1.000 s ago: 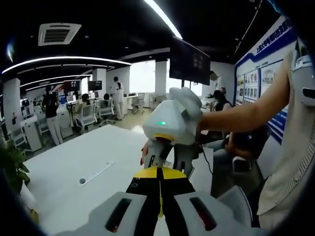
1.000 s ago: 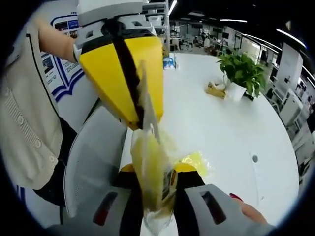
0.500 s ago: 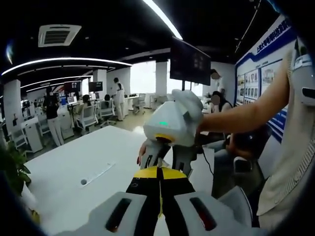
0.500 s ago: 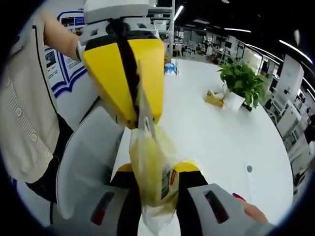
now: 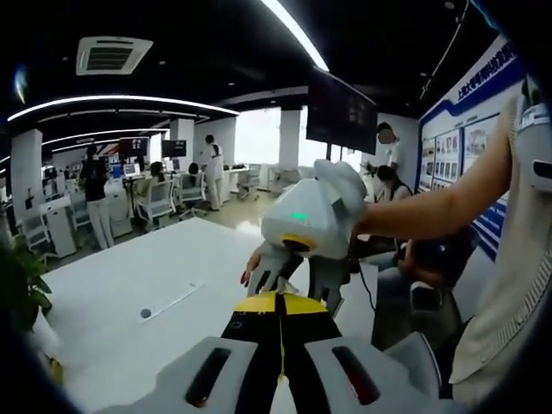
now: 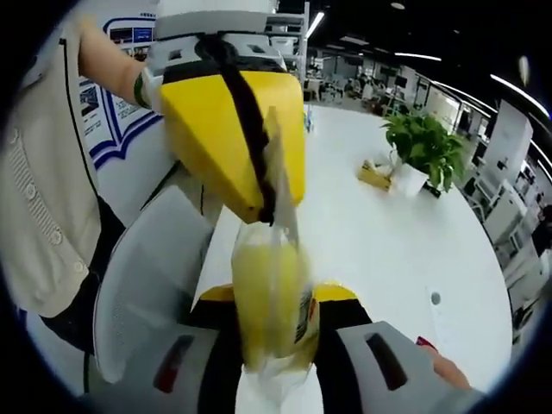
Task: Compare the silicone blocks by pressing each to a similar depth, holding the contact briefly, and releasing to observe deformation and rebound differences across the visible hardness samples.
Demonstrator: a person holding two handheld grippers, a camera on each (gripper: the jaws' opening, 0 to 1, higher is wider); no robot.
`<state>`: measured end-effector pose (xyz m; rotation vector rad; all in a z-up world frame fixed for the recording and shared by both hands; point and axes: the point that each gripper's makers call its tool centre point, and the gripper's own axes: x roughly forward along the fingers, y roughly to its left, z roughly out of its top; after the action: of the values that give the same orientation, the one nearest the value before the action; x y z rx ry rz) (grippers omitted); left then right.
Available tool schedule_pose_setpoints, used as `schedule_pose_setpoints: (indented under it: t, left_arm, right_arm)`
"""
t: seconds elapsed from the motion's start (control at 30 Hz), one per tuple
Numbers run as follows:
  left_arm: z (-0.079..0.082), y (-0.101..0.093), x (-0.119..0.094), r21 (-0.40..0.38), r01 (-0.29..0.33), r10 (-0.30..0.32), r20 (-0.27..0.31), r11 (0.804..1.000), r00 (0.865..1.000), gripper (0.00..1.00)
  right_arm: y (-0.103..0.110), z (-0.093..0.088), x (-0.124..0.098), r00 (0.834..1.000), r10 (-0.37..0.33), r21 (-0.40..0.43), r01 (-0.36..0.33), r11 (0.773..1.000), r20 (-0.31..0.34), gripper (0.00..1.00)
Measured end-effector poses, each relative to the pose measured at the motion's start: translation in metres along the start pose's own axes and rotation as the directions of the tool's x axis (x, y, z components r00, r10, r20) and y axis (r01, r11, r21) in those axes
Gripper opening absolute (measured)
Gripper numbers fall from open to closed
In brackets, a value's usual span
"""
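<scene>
Open office, white tabletop (image 5: 112,302) | left gripper view: left tongs (image 5: 281,345) seen shut on the bag's top edge | right gripper view: yellow bagged sample (image 6: 272,297) gripped between right tongs (image 6: 274,323), held off the tabletop's near edge; slip or torn film likely if pulled apart.

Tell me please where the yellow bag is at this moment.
In the right gripper view, the yellow bag hangs in the air at lower centre, pinched between the left claw above and the right claw below, over the near edge of the white table.
</scene>
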<state>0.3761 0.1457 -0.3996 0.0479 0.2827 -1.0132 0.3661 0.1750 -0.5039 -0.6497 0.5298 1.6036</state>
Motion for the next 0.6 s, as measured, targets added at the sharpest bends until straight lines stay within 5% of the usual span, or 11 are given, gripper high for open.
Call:
schedule_pose_setpoints:
  t: [0.3,0.47,0.6]
  left_arm:
    - [-0.009,0.0,0.009,-0.039,0.005,-0.006,-0.012,0.999,1.0,0.0]
    - [-0.015,0.001,0.015,-0.086,0.011,-0.011,-0.004,0.996,1.0,0.0]
    - [-0.022,0.001,0.025,-0.11,0.015,-0.017,-0.01,0.994,1.0,0.0]
  right_arm:
    - [0.001,-0.009,-0.007,1.0,-0.028,0.046,0.027,0.999,0.012,0.34]
    - [0.0,-0.021,-0.02,0.994,-0.109,0.08,0.107,0.991,0.027,0.51]
    - [0.0,-0.032,-0.034,0.978,-0.193,0.147,0.181,0.972,0.073,0.51]
